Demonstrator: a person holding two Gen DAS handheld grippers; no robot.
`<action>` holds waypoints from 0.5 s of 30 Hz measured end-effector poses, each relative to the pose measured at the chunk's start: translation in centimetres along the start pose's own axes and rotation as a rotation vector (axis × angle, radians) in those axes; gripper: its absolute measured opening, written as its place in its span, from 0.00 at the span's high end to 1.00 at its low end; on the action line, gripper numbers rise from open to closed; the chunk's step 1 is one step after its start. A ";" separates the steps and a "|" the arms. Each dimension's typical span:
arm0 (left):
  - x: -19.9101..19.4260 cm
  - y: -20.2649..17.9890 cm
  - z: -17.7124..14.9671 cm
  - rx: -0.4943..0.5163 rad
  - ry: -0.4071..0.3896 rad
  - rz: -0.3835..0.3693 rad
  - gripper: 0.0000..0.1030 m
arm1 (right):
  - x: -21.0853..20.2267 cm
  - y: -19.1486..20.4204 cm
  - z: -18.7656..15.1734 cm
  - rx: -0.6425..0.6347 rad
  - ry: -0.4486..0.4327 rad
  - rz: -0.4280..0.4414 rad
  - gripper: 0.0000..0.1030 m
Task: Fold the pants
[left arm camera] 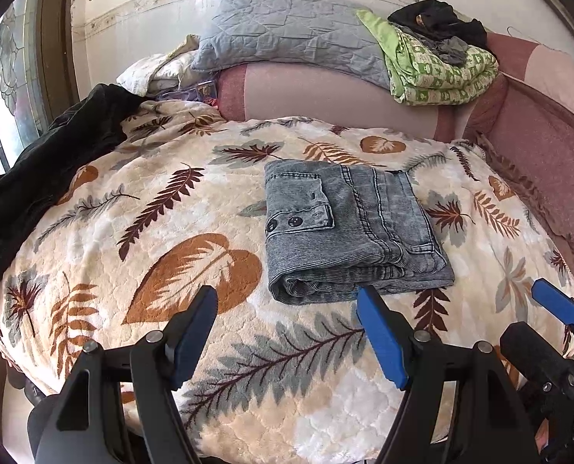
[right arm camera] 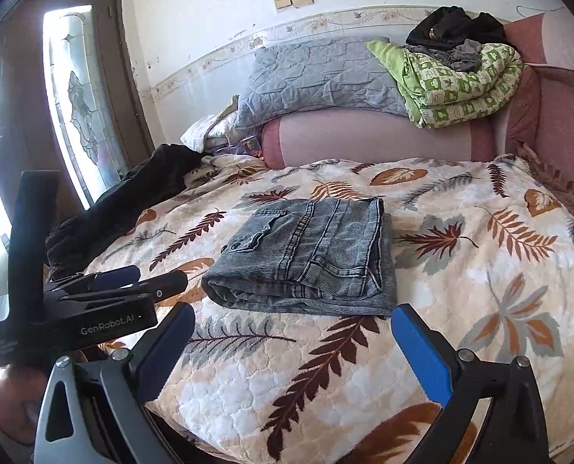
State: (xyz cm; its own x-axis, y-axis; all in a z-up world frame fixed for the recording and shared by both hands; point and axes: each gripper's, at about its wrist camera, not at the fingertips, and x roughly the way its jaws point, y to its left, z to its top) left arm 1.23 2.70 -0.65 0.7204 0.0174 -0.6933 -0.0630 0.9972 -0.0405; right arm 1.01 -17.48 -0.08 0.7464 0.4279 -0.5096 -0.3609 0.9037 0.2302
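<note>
Both cameras sit low at the near edge of the bed (left arm camera: 93,232), looking forward and down across it toward the far wall. The left view stands left of the pants (left arm camera: 349,232), the right view a little further right. Both share the pants, pillow (right arm camera: 318,77) and green quilt (right arm camera: 461,89).
</note>
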 end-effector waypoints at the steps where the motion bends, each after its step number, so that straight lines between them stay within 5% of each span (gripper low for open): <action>1: 0.0 -0.1 0.0 0.003 -0.004 0.010 0.27 | 0.1 -0.1 0.0 0.001 0.002 -0.004 0.00; 9: 0.0 0.0 0.1 -0.006 -0.010 0.042 0.27 | 3.7 -3.0 1.3 0.151 0.168 -0.143 0.00; 15: 0.2 0.2 0.1 -0.013 -0.009 0.053 0.26 | 4.6 -0.9 1.9 0.040 0.166 -0.228 0.00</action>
State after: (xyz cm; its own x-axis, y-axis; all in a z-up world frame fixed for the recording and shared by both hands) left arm 1.47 2.90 -0.72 0.7222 0.0708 -0.6880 -0.1103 0.9938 -0.0135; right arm 5.85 -16.31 -1.03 0.7028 0.2092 -0.6800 -0.1694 0.9775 0.1255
